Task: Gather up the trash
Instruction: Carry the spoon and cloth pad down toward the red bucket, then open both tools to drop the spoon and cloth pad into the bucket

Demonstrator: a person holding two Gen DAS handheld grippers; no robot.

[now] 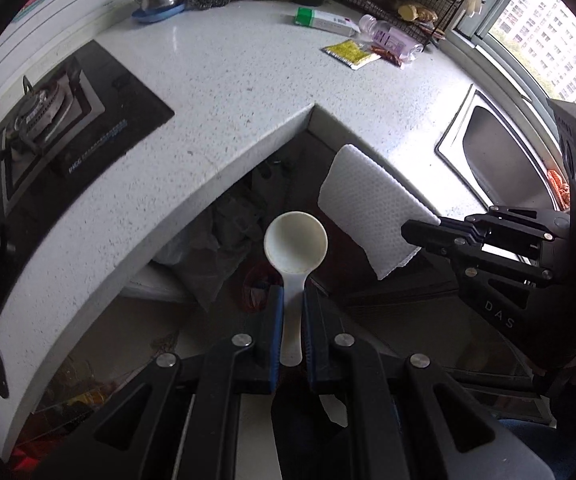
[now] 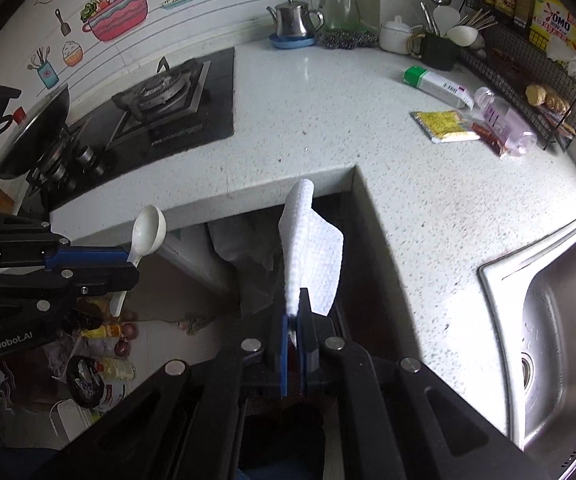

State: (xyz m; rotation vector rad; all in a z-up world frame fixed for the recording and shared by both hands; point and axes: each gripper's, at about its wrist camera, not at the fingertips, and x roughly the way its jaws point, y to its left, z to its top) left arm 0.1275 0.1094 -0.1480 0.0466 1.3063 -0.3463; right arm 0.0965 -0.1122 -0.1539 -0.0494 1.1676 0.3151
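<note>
My left gripper (image 1: 292, 304) is shut on the handle of a white plastic spoon (image 1: 295, 246), bowl pointing forward, held over the floor in the counter's inner corner. It also shows in the right wrist view (image 2: 149, 228), with the left gripper (image 2: 127, 266) at the left. My right gripper (image 2: 298, 304) is shut on a white paper towel (image 2: 312, 256) that stands up from the fingers. In the left wrist view the towel (image 1: 368, 200) hangs from the right gripper (image 1: 412, 234). On the counter lie a yellow packet (image 2: 444, 125), a toppled purple bottle (image 2: 504, 124) and a green-white box (image 2: 436, 82).
An L-shaped white counter (image 2: 308, 120) holds a gas stove (image 2: 159, 96), a steel teapot (image 2: 294, 20), a wire rack (image 2: 528, 64) and a steel sink (image 2: 560, 320). Below the corner are a plastic bag (image 1: 215, 236) and clutter on the floor (image 2: 99, 344).
</note>
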